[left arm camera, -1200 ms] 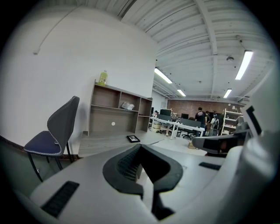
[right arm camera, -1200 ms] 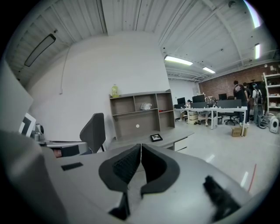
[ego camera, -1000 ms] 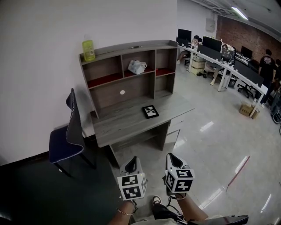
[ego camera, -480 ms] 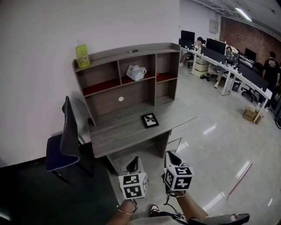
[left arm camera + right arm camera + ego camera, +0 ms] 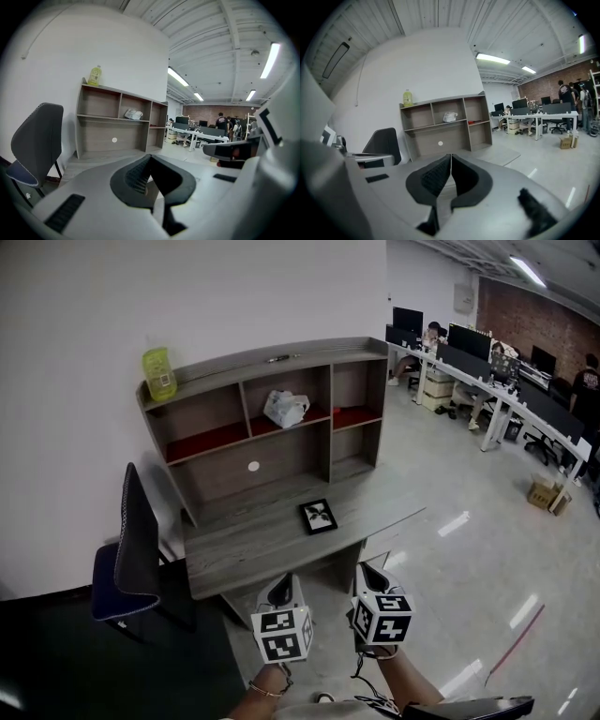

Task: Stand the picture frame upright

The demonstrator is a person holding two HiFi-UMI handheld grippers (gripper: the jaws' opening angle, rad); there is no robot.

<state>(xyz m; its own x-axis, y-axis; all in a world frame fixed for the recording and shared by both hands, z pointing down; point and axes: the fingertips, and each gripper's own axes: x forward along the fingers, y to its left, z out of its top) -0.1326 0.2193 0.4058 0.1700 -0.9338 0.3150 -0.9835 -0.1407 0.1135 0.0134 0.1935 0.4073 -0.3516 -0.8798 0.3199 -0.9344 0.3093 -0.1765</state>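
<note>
A small black picture frame (image 5: 319,516) lies flat on the grey wooden desk (image 5: 234,545), right of its middle. Both grippers hang low in front of the desk, well short of the frame. My left gripper (image 5: 280,592) is shut with nothing in it, and its jaws (image 5: 149,161) meet at the tips. My right gripper (image 5: 371,577) is also shut and empty, jaws touching (image 5: 450,159). The frame is hidden behind the gripper bodies in both gripper views.
The desk carries a shelf hutch (image 5: 267,418) with a yellow-green bottle (image 5: 158,373) on top and a white bag (image 5: 284,408) in a middle cubby. A dark chair (image 5: 127,563) stands left of the desk. Office desks with people (image 5: 506,381) stretch away at the right.
The view has drawn closer to the desk and swung a little; desk and frame sit lower and larger. Both grippers stay shut at the bottom of the view.
</note>
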